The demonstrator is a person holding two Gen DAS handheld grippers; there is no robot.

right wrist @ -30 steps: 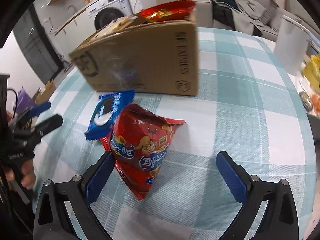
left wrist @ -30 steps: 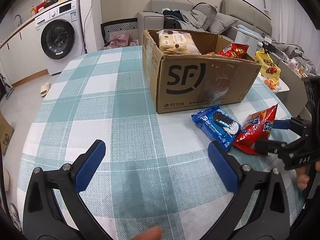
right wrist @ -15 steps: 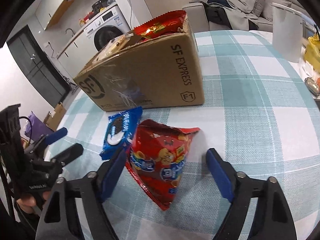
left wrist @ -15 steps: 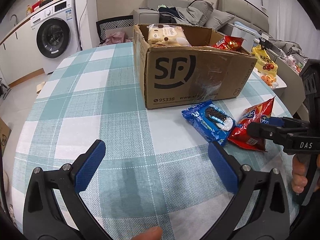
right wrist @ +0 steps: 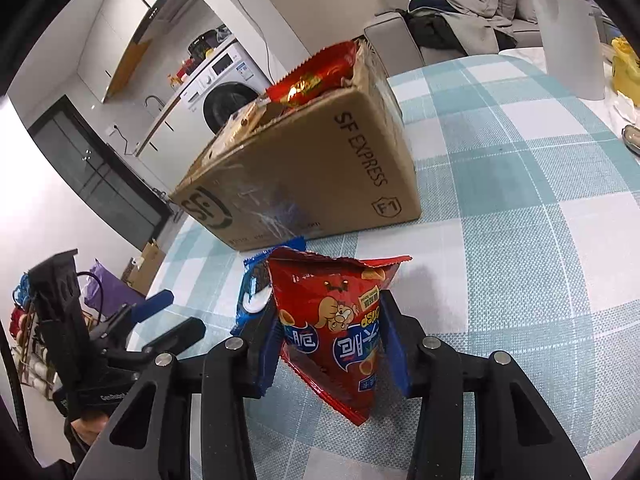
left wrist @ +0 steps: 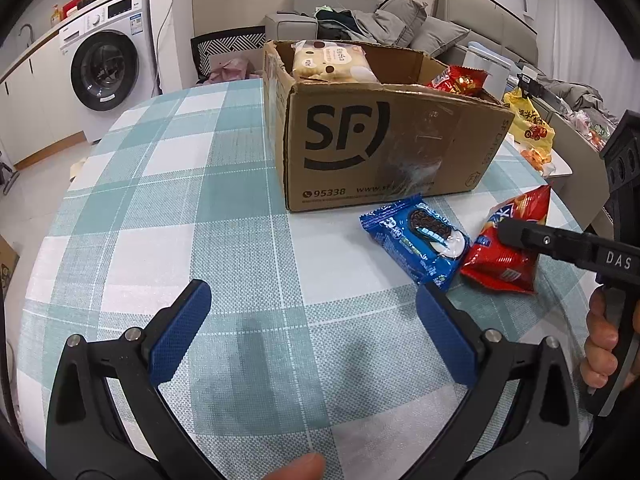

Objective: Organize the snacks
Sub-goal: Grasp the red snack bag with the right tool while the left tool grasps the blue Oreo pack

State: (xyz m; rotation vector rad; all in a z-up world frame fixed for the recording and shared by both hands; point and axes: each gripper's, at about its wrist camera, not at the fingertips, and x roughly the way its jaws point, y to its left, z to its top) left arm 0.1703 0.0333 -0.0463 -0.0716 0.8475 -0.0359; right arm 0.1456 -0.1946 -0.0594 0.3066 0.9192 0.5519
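Red crisp bag (right wrist: 340, 332) sits pinched between the pads of my right gripper (right wrist: 334, 348), whose jaws have just been closing, in front of the cardboard box (left wrist: 384, 140). Beside it lies the blue cookie pack (left wrist: 416, 240). My left gripper (left wrist: 312, 336) hangs wide apart, holding nothing.

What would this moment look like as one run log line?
right gripper: jaws just closing, shut on red chip bag | left gripper: open, empty | blue cookie pack: on table | cardboard box: partly filled
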